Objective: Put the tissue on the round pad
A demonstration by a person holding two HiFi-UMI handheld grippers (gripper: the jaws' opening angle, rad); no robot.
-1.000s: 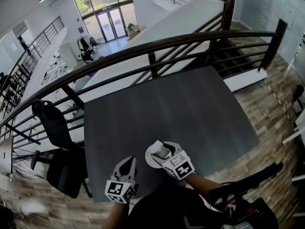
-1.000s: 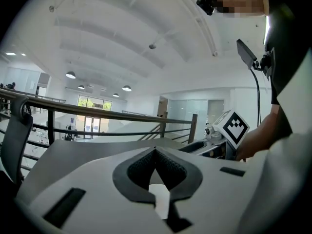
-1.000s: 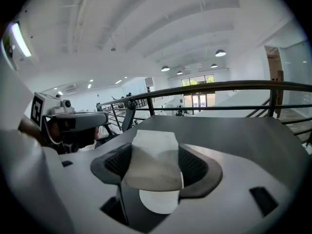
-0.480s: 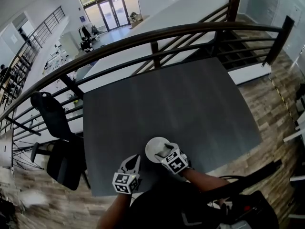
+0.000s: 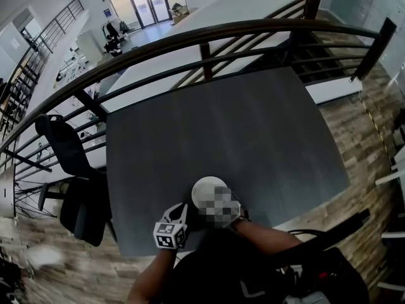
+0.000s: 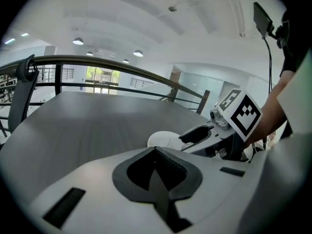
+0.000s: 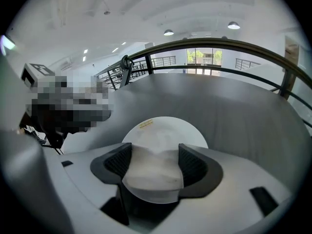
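Right gripper [image 7: 156, 152]: jaws pinching a white tissue [image 7: 153, 172], a crumpled wad filling the gap between both pads. In the right gripper view the tissue sits over the 6 o'clock edge of the round pad [image 7: 165, 130]; whether it touches the pad can't be told. The pad is a white disc with a small yellow mark near its 11 o'clock rim, lying flat on the dark grey table [image 5: 209, 125]. In the head view the pad is at the table's 6 o'clock edge, close to the person. The right gripper there is under a mosaic patch at the pad's 5 o'clock.

Left gripper [image 6: 156, 152]: jaws pressed together, nothing between them. It sits at the pad's 7 o'clock in the head view, near the table's front edge, just beside the right gripper. The left gripper view shows the right gripper's marker cube at 3 o'clock and the pad dead ahead.

A black office chair [image 5: 69, 163] stands at the table's 9 o'clock. A dark railing [image 5: 190, 40] runs along the table's 12 o'clock side.
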